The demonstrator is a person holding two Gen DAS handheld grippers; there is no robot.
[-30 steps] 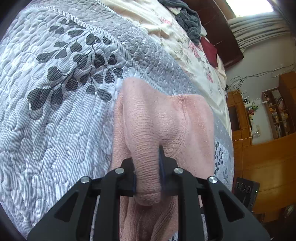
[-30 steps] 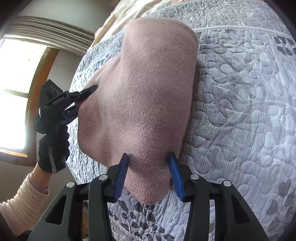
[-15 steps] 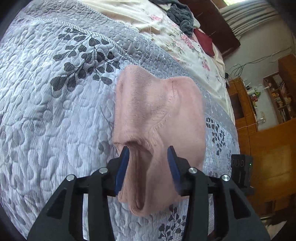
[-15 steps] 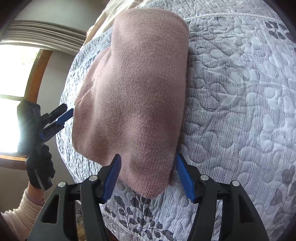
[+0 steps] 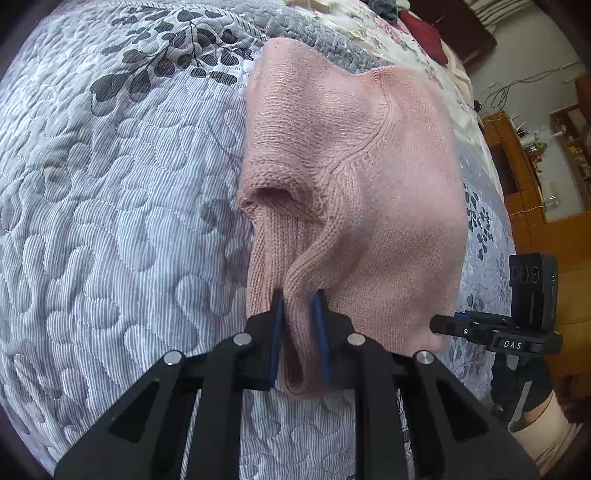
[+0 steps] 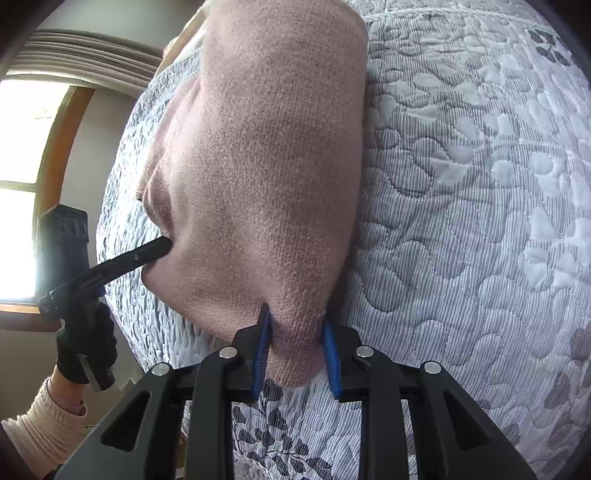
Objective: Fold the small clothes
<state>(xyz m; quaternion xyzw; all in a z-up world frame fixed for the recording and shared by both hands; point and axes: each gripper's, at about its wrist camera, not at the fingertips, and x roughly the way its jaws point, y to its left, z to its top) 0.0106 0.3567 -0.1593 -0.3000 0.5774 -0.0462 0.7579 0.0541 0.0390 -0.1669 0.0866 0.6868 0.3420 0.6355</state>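
A pink knit garment lies folded on a grey quilted bedspread. My left gripper is shut on a raised ridge of ribbed fabric at the garment's near edge. In the right wrist view the same garment stretches away from me, and my right gripper is shut on its near corner. The left gripper shows there with its tip pressed into the garment's left edge. The right gripper appears in the left wrist view beside the garment's right corner.
The bedspread spreads wide to the right of the garment. A floral sheet with a red cloth lies at the far end. Wooden furniture stands beyond the bed's edge. A window and a gloved hand show on the left.
Both grippers stood open around the garment's near edge half a second ago and have now closed on the fabric. The left one had let go a second ago and regripped a ridge.
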